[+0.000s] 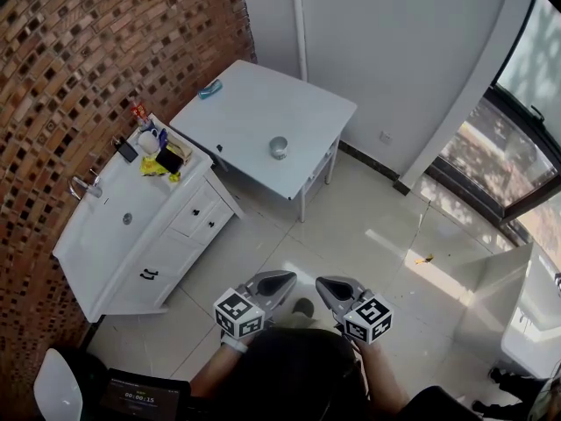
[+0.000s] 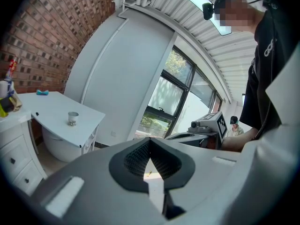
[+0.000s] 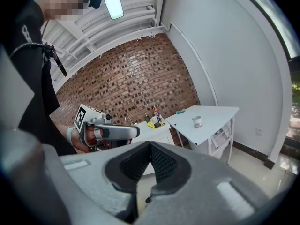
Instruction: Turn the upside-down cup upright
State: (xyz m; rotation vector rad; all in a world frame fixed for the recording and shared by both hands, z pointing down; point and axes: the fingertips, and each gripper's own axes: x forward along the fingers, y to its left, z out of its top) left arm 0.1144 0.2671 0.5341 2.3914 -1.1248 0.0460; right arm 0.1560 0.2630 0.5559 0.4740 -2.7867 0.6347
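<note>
A small grey cup (image 1: 278, 147) stands near the front edge of a white table (image 1: 254, 103), across the floor from me. It also shows small in the left gripper view as the cup (image 2: 72, 118) and in the right gripper view as the cup (image 3: 197, 122); which way up it stands I cannot tell. Both grippers are held close to my body, far from the table. My left gripper (image 1: 287, 279) has its jaws together with nothing between them. My right gripper (image 1: 323, 285) looks the same, jaws meeting at the tip and empty.
A white vanity (image 1: 105, 253) with a sink, a tap and cluttered bottles (image 1: 158, 152) stands left of the table against the brick wall. A blue object (image 1: 209, 89) lies at the table's far corner. Pale tiled floor (image 1: 351, 226) lies between me and the table; windows are at right.
</note>
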